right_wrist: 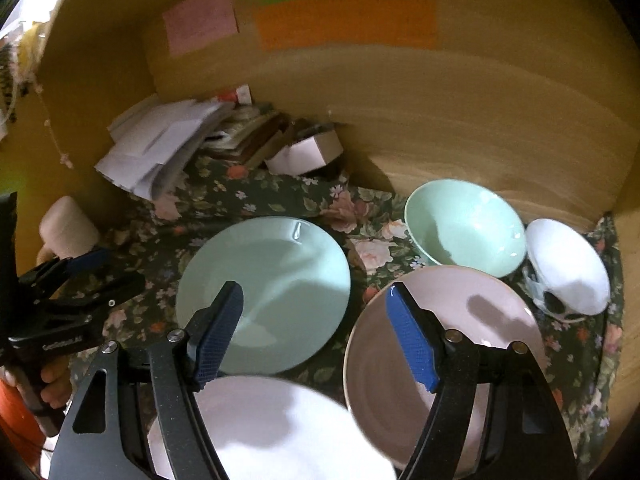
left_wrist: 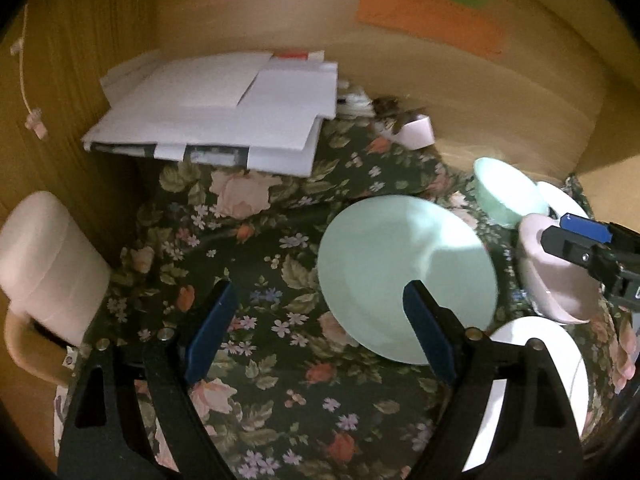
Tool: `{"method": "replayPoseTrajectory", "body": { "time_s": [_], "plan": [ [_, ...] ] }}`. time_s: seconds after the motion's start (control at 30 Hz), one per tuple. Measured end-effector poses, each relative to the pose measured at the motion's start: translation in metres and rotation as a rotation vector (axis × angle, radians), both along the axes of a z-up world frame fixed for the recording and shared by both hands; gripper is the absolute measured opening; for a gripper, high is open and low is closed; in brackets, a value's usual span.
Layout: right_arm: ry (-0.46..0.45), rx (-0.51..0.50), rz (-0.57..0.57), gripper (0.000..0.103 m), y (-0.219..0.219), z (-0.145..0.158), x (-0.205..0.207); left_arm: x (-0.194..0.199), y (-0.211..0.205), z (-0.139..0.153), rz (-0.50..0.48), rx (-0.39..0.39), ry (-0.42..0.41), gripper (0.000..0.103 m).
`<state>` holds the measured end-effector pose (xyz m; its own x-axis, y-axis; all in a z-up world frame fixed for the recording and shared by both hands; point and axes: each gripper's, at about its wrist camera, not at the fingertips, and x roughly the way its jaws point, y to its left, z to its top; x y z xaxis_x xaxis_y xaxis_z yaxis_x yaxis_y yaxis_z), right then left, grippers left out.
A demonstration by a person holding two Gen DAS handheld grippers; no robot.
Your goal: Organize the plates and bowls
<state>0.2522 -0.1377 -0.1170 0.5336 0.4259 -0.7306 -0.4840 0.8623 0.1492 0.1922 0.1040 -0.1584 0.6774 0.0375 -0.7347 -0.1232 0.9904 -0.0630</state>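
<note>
At lower centre of both wrist views, left gripper (left_wrist: pixel 316 332) and right gripper (right_wrist: pixel 316 332) gape wide, empty — between steps. Next: grasp the green plate (right_wrist: pixel 264 292), mid-frame, by its rim.

No legible text, embossed lettering on left gripper (right_wrist: pixel 86 270) unreadable

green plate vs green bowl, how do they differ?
The green plate is shallow and nearly flat; the green bowl is deep with steep walls. The plate looks wider than the bowl. The plate lies mid-cloth; the bowl sits farther back and right, by the wooden wall. Both are the same pale green, glossy, upright and empty.
</note>
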Motion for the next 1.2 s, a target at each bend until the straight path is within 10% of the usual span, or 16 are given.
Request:
{"method": "replayPoseTrajectory", "body": {
  "time_s": [0.27, 0.53, 1.2],
  "plan": [
    [0.099, -0.052, 0.045, 0.070, 0.018, -0.030, 0.039, 0.021, 0.008, -0.028, -0.009, -0.002, 0.066, 0.086],
    [0.214, -0.130, 0.111, 0.041, 0.039, -0.056, 0.071, 0.037, 0.012, -0.042, -0.022, -0.035, 0.100, 0.086],
    [0.330, -0.181, 0.131, 0.033, 0.073, -0.064, 0.078, 0.032, 0.024, -0.054, -0.056, -0.107, 0.153, 0.065]
  ]
}}
